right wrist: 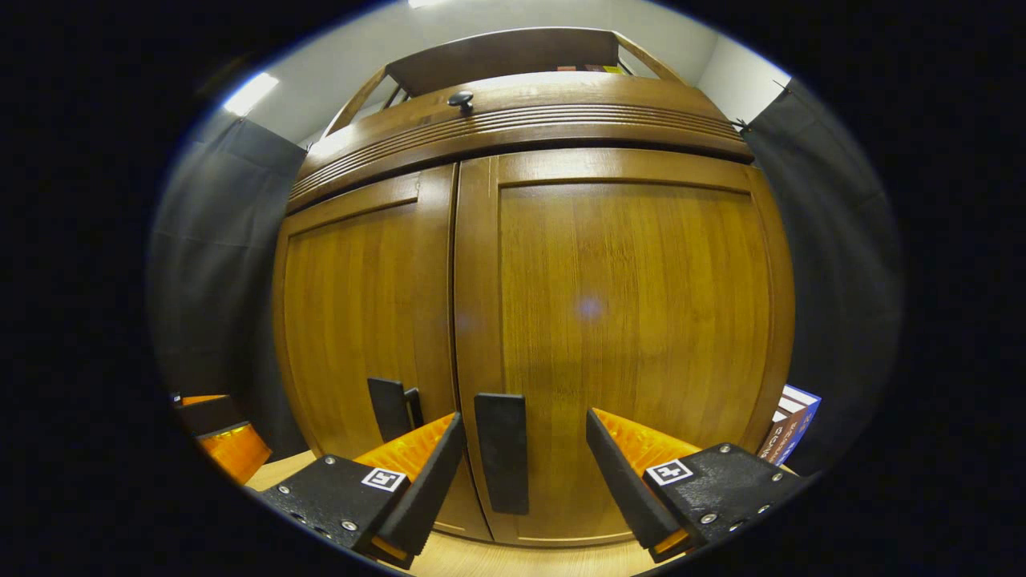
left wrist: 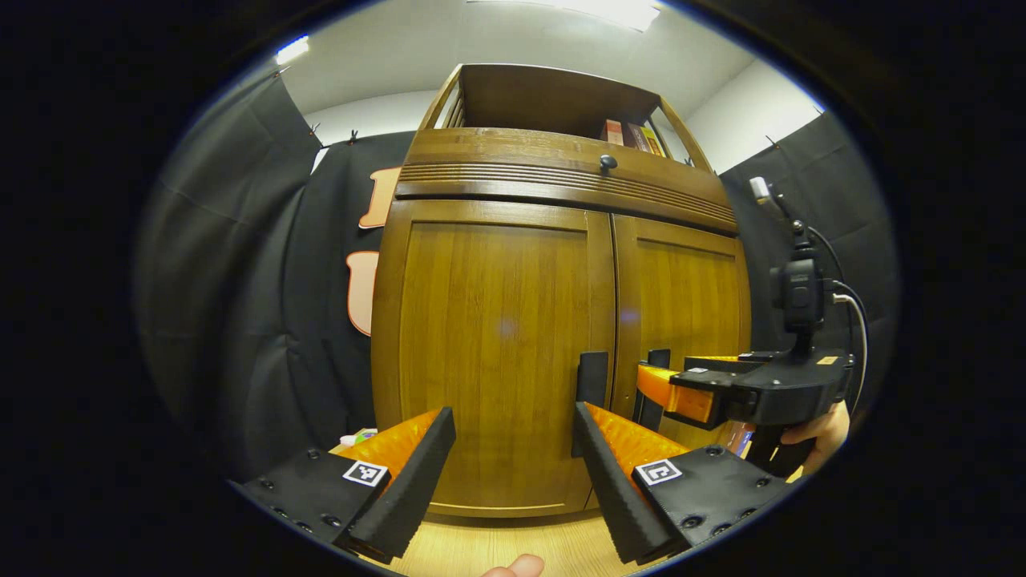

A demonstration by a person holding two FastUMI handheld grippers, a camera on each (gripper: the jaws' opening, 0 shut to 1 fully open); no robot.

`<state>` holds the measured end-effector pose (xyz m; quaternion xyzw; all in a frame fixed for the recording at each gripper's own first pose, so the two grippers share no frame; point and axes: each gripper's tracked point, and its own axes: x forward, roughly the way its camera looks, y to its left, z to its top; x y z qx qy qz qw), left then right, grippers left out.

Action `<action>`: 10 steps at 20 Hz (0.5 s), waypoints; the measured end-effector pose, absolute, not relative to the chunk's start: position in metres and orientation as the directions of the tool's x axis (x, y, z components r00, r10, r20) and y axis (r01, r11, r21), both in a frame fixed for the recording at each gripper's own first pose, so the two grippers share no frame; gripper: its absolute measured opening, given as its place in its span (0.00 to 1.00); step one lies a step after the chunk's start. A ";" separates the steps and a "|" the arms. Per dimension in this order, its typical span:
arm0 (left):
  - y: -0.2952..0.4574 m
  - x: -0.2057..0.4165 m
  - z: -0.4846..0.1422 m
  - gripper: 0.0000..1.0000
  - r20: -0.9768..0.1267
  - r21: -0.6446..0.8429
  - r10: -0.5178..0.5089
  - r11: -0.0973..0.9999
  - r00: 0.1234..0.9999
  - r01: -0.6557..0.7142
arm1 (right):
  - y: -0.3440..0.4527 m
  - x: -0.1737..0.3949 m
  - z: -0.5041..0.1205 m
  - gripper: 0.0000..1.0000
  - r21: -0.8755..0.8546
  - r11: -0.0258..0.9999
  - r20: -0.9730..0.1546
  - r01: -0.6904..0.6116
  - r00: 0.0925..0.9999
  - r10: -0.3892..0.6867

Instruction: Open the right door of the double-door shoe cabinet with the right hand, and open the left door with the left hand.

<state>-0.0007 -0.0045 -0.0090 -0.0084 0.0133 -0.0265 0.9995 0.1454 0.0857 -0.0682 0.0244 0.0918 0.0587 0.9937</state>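
Wooden shoe cabinet [right wrist: 529, 120] straight ahead with both doors closed, right hand-held gripper [right wrist: 525, 473] spread wide around the right door's handle [right wrist: 501, 453] without touching it, left hand-held gripper [left wrist: 513, 465] wide, left door's handle [left wrist: 591, 381] just beyond its right finger

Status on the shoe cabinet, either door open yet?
Nothing done: right door and left door both sit closed. In hand: the right gripper is open with the right door's handle between its fingers, not clamped. The left gripper is open, facing the left door with its handle ahead. Left: grip, pull both.
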 end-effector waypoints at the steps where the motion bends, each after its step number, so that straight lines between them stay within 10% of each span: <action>1: -0.005 -0.001 -0.010 0.95 -0.028 -0.017 -0.055 0.998 0.998 0.055 | 0.087 0.149 -0.067 0.92 0.055 0.992 -0.176 -0.110 0.977 0.118; 7: -0.005 0.001 -0.011 0.95 -0.028 -0.010 -0.055 0.998 0.998 0.054 | 0.092 0.159 -0.075 0.82 0.038 0.992 -0.192 -0.117 0.974 0.122; 10: -0.005 0.001 -0.011 0.95 -0.028 -0.013 -0.060 0.998 0.998 0.060 | 0.102 0.165 -0.076 0.60 0.036 0.991 -0.210 -0.131 0.968 0.136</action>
